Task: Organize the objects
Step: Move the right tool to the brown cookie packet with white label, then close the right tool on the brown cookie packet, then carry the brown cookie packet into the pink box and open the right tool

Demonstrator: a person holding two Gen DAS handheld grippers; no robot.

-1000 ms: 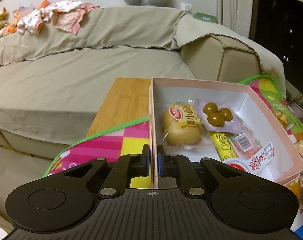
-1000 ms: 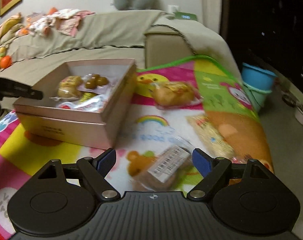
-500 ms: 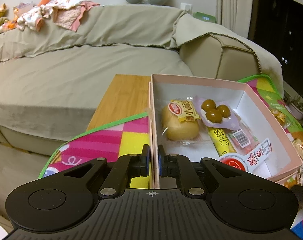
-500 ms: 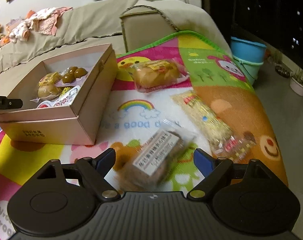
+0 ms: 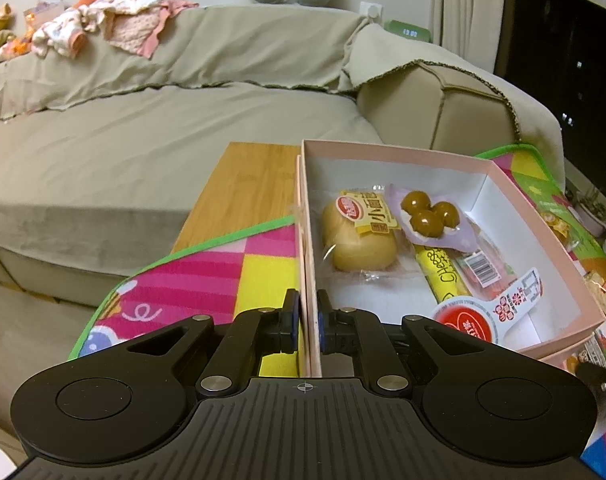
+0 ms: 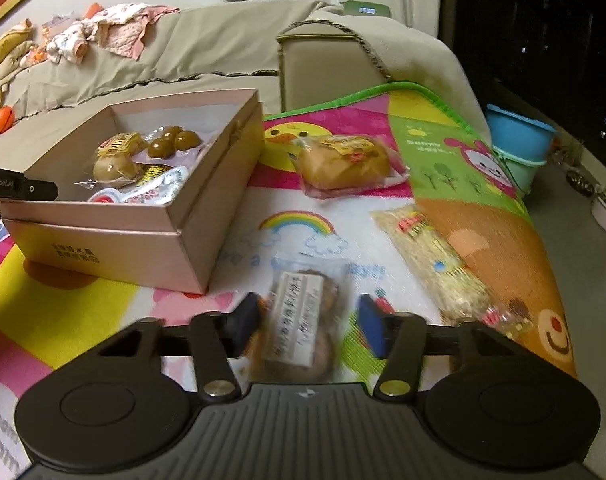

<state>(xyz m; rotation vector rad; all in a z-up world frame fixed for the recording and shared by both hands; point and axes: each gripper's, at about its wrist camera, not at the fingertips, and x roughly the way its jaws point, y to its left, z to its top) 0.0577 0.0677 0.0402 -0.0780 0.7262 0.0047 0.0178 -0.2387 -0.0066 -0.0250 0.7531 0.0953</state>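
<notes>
My left gripper point(image 5: 307, 322) is shut on the near side wall of the open pink box point(image 5: 309, 240), one pad on each face. Inside the box lie a wrapped bun point(image 5: 357, 240), a packet of brown balls point(image 5: 429, 212), a yellow cheese stick point(image 5: 443, 276) and a red-and-white packet point(image 5: 475, 316). My right gripper point(image 6: 309, 324) hovers low over the play mat point(image 6: 103, 304), its jaws closing. A brown snack packet with a white label point(image 6: 297, 320) lies between them, with a gap still showing at the right pad. The box point(image 6: 115, 240) stands to its left.
A second wrapped bun point(image 6: 343, 162) and a long cracker packet point(image 6: 435, 264) lie on the mat to the right of the box. A beige sofa point(image 5: 143, 152) runs behind, and a wooden tabletop point(image 5: 247, 184) shows under the mat. Blue buckets point(image 6: 519, 140) stand on the floor at right.
The right gripper has come forward over the labelled snack packet, which now lies between its fingers, and its jaws have narrowed. The left gripper keeps its hold on the box wall.
</notes>
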